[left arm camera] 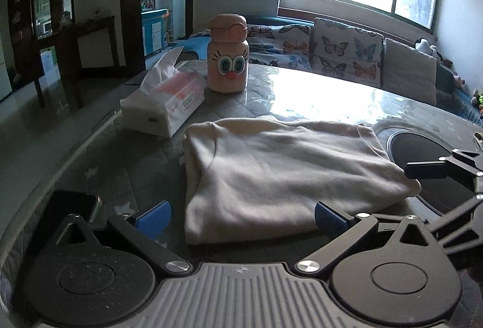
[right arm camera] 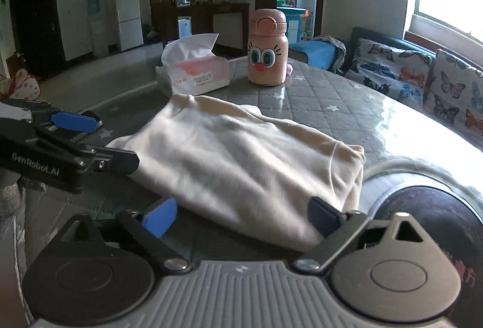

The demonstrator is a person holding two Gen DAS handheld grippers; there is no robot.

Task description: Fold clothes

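A cream garment (left arm camera: 286, 165), folded into a flat rectangle, lies on the table (left arm camera: 317, 92). My left gripper (left arm camera: 241, 219) is open at its near edge, and the blue pads stand wide on either side of the cloth's near left corner without pressing it. My right gripper (right arm camera: 241, 218) is open too, its fingers spread wide at the near right end of the garment (right arm camera: 241, 153). In the right wrist view, the left gripper (right arm camera: 99, 142) hovers open by the fold's left side. One of the right gripper's fingers (left arm camera: 425, 170) shows at the cloth's right corner.
A tissue pack (left arm camera: 164, 104) and a pink bottle with a cartoon face (left arm camera: 228, 56) stand behind the garment. A dark phone (left arm camera: 75, 204) lies near left. A dark round plate (left arm camera: 422, 153) is set in the table at right. A sofa with butterfly cushions (left arm camera: 347, 53) stands beyond.
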